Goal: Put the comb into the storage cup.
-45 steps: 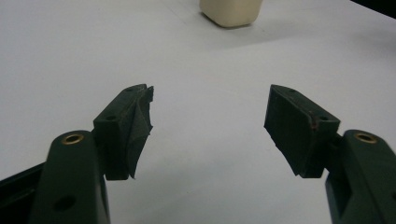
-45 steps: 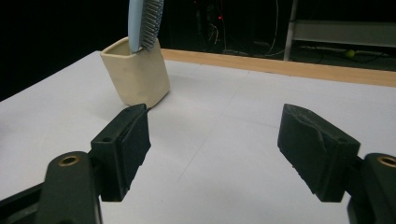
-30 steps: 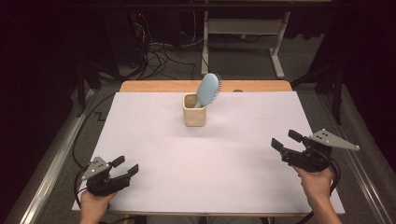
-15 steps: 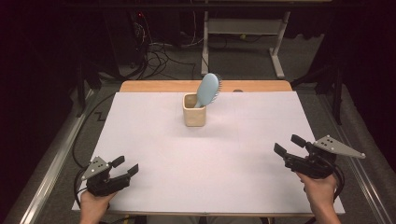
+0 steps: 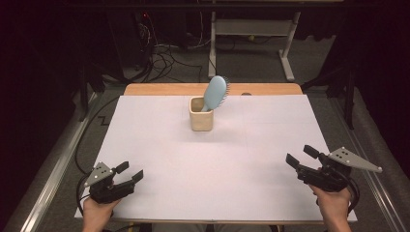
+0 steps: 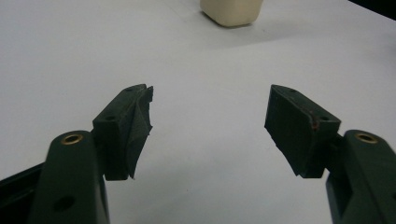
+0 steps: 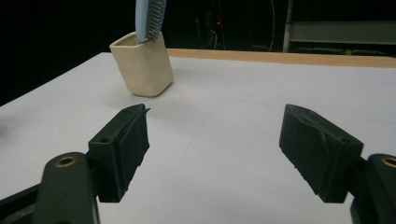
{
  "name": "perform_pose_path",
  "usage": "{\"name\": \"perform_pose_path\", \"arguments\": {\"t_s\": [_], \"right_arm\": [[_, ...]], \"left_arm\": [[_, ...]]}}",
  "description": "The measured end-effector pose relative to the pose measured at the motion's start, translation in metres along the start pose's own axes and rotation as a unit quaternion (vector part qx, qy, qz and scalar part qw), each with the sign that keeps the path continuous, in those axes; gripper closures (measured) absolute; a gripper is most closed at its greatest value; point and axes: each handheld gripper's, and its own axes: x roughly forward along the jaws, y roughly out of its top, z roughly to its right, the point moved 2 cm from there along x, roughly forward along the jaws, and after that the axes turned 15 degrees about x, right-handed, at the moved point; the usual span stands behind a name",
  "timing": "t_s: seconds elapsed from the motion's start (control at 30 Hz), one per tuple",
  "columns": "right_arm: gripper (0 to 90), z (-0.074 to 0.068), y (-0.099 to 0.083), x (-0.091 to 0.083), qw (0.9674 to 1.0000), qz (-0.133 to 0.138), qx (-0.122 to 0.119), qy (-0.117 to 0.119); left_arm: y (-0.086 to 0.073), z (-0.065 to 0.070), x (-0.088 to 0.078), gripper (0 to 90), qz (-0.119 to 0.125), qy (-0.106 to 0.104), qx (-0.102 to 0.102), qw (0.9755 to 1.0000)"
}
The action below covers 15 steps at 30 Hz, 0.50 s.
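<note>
dark room, grey floor (image 5: 251, 67), metal frame (image 5: 251, 29)

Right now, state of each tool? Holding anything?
Left tool: open, holding nothing, jaws apart over the bare white table.
Right tool: open, holding nothing, well short of the cup with the hairbrush.

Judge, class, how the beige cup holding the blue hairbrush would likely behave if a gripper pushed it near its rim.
The cup is taller than wide, so it may tip rather than slide. The hairbrush leans out above the rim, probably making it top-heavy toward that side. The smooth white table cover suggests a low push would slide it.
</note>
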Motion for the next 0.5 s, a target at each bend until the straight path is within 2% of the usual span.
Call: {"name": "perform_pose_path", "arguments": {"t_s": [0.5], "right_arm": [[24.4, 0.008, -0.015, -0.010, 0.9999, 0.000, 0.013, -0.002]], "left_arm": [[0.000, 0.000, 0.000, 31.9, -0.001, 0.000, 0.000, 1.0000]]}}
